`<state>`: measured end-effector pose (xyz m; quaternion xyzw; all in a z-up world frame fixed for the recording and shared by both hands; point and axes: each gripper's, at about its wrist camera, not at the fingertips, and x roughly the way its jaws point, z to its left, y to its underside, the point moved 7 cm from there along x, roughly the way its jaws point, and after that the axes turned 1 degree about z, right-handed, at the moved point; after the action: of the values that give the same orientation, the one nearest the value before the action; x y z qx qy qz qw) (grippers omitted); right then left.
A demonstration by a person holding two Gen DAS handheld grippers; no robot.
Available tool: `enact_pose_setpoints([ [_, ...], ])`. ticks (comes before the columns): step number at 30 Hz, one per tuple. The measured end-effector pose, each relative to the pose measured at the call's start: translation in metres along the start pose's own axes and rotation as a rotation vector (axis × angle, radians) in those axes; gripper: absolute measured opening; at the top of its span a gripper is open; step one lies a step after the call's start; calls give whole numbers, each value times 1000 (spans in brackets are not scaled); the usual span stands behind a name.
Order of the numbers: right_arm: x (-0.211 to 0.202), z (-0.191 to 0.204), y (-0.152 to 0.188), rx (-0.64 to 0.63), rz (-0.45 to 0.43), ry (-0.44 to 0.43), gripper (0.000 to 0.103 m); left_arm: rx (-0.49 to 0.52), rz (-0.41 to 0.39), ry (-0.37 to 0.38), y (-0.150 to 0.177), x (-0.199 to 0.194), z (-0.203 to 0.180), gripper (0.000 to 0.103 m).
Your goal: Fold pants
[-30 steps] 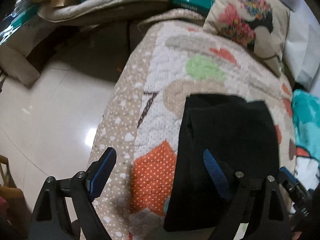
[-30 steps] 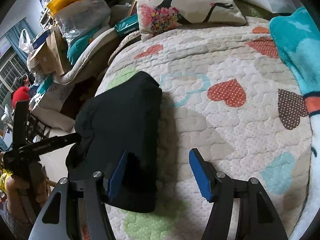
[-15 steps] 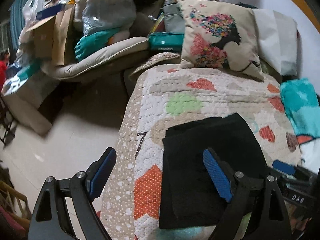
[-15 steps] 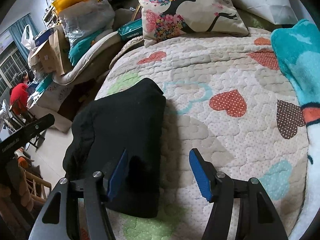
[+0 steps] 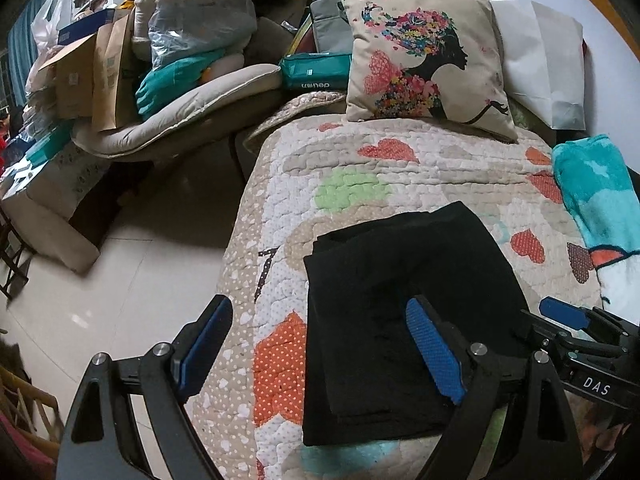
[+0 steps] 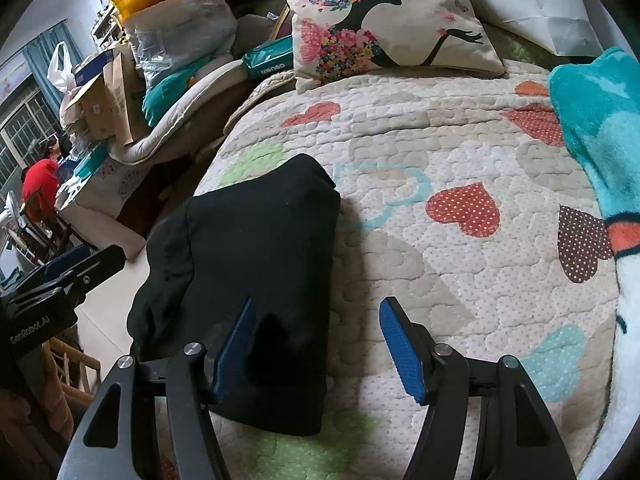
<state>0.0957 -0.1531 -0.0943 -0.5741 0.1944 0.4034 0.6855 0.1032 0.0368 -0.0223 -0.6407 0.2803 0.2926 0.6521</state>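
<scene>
The black pants (image 5: 384,300) lie folded into a compact rectangle on the heart-patterned quilt (image 5: 400,168), near the bed's left edge. They also show in the right wrist view (image 6: 256,264). My left gripper (image 5: 320,348) is open and empty, raised above the pants' near left corner. My right gripper (image 6: 320,348) is open and empty, above the pants' near right edge. The right gripper's blue fingertip shows at the right of the left wrist view (image 5: 564,314).
A printed pillow (image 5: 424,64) and a white pillow (image 5: 540,52) sit at the bed's head. A teal blanket (image 6: 596,128) lies along the right side. Tiled floor (image 5: 100,292) and a cluttered sofa (image 5: 168,100) are to the left.
Both grippers have risen and drawn back from the folded pants, so more of the bed and room shows. The pants lie still.
</scene>
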Motion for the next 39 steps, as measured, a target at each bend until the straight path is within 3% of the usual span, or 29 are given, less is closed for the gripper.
enact_pose_setpoints([
  [19,0,0,2,3,4,1,71,-40,53,36,4,10,3,89],
  [23,1,-2,4,11,7,-4,71,-150,106,107,5,20,20,89],
  [29,1,-1,-15,38,36,-39,71,-312,264,247,21,52,36,89],
  [36,23,-7,-44,112,104,-117,74,-355,383,357,43,78,22,89],
  [39,36,-7,-41,144,140,-161,74,-346,385,384,41,85,19,90],
])
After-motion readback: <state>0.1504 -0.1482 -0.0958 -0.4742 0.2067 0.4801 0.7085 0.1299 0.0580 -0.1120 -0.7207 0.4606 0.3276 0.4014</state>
